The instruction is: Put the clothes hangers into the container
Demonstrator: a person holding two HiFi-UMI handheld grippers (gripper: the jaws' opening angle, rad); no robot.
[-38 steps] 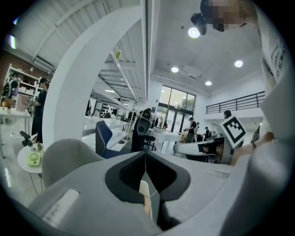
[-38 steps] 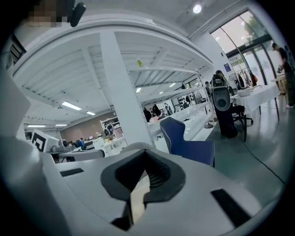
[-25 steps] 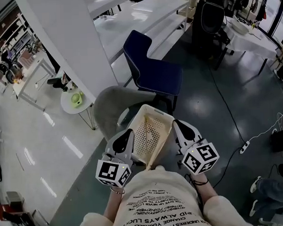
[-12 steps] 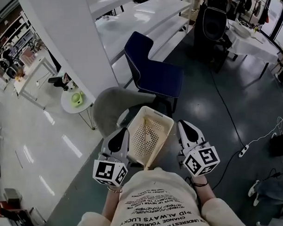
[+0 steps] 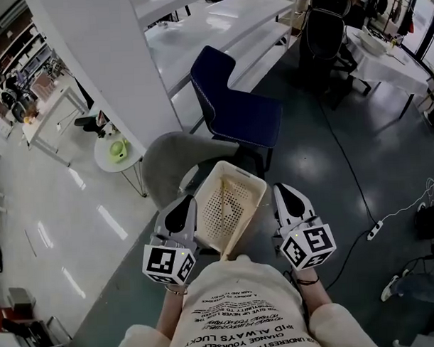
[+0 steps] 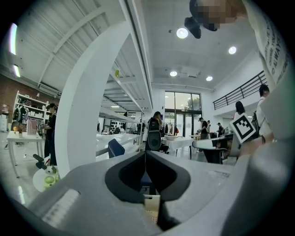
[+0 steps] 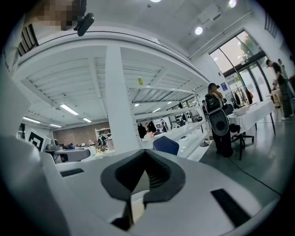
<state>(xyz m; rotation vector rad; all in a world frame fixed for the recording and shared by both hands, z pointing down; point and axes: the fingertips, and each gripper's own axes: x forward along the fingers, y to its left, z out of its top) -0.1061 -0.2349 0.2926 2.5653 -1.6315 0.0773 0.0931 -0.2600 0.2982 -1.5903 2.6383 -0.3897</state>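
A cream perforated basket point(image 5: 254, 183) sits tilted between my two grippers, its near corner close to the person's shirt. I see no clothes hangers in any view, and the basket's inside looks bare. My left gripper point(image 5: 181, 206) is at the basket's left side and my right gripper point(image 5: 284, 195) at its right; I cannot tell whether either touches it. In the left gripper view the jaws meet, so the left gripper point(image 6: 145, 154) is shut, with a strip of the basket point(image 6: 152, 205) below. The right gripper point(image 7: 146, 156) is shut too, with a strip of the basket point(image 7: 137, 207) beneath.
A grey round chair point(image 5: 167, 160) stands just beyond the basket and a blue chair point(image 5: 236, 104) behind that. A white pillar point(image 5: 107, 66), a small round table point(image 5: 110, 162) and long white tables point(image 5: 212, 27) lie to the left and far side. A power strip point(image 5: 375, 228) lies on the floor at right.
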